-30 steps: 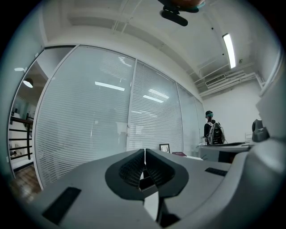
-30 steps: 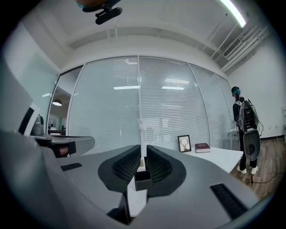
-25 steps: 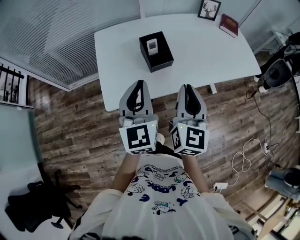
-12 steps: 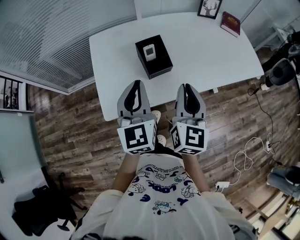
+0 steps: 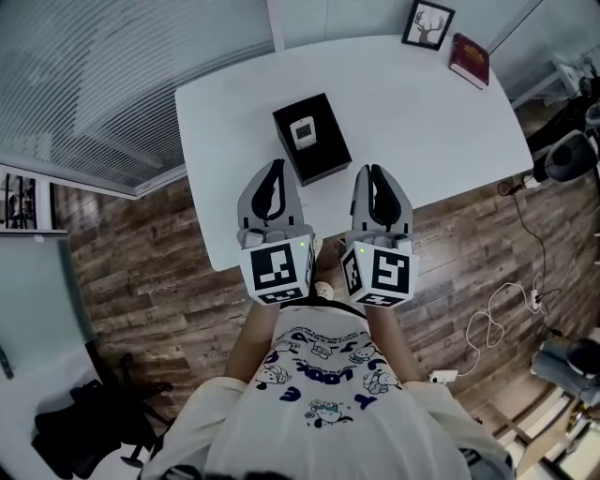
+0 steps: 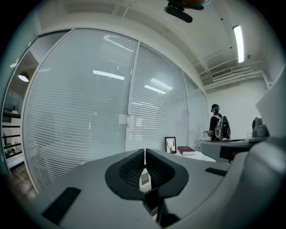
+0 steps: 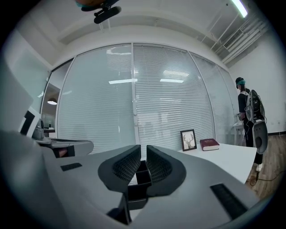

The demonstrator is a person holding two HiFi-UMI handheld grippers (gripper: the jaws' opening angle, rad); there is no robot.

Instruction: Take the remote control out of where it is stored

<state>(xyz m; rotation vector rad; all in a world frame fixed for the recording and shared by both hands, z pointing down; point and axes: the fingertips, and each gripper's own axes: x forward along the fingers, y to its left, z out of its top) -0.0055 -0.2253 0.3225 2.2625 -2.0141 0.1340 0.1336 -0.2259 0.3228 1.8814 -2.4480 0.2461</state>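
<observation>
We hold both grippers side by side over the near edge of the white rounded table. The small white remote control lies face up inside the open black rectangular box, which sits on the table just ahead of us. The left gripper has its jaws pressed together with nothing in them, and its tips are just beside the box's near left side. The right gripper points past the box's near right corner. Its jaws look drawn together too, though its own view shows a thin slit between them with nothing in it. Only the box's black walls stand around the remote control.

At the table's far edge a black-framed deer picture stands upright with a dark red book lying near it, both well apart from the box. White cables trail over the brown wooden plank floor on our right. A black office chair stands at our left, and a person with a backpack stands across the room.
</observation>
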